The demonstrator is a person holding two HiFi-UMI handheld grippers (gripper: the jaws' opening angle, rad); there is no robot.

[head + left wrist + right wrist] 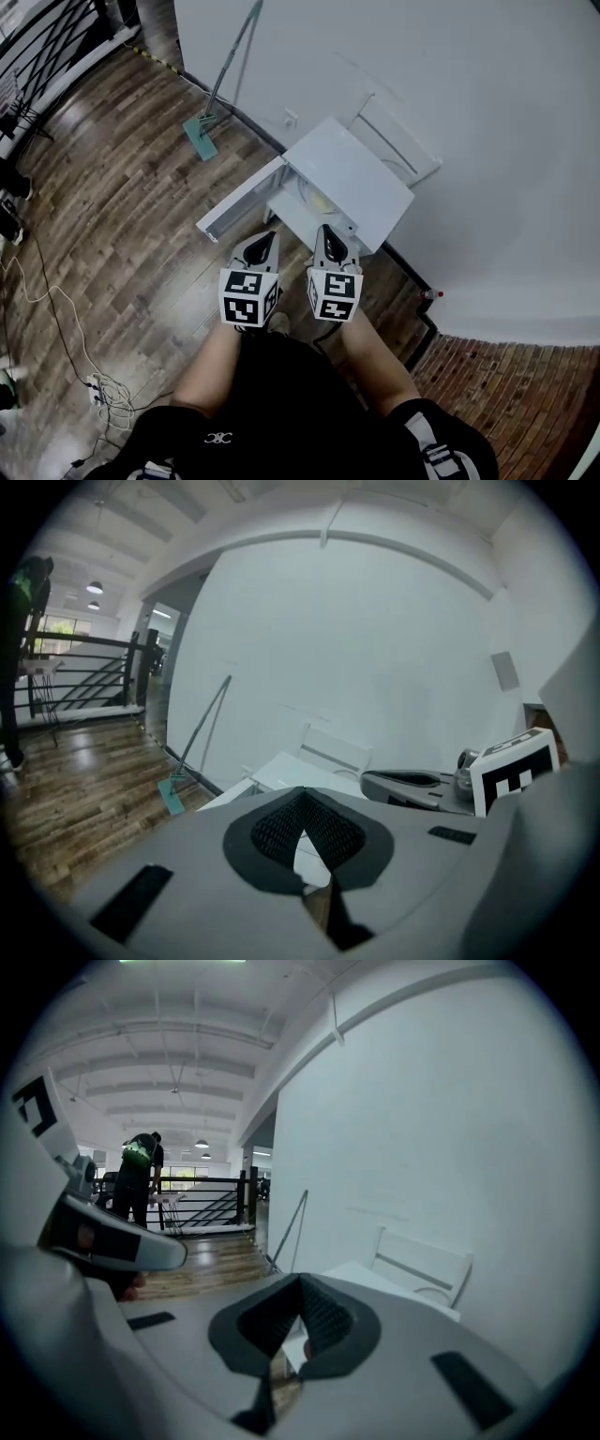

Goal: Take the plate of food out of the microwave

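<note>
A white microwave stands low against the white wall, its door swung open to the left. Inside the opening I see a pale plate with yellowish food. My left gripper and right gripper hover side by side just in front of the opening, touching nothing. In the left gripper view the jaws meet at the tip with nothing between them. The right gripper looks the same, shut and empty. The microwave's top shows past the left jaws.
A white chair stands behind the microwave at the wall. A mop leans on the wall to the left. Cables and a power strip lie on the wood floor. A person stands far off by a black railing.
</note>
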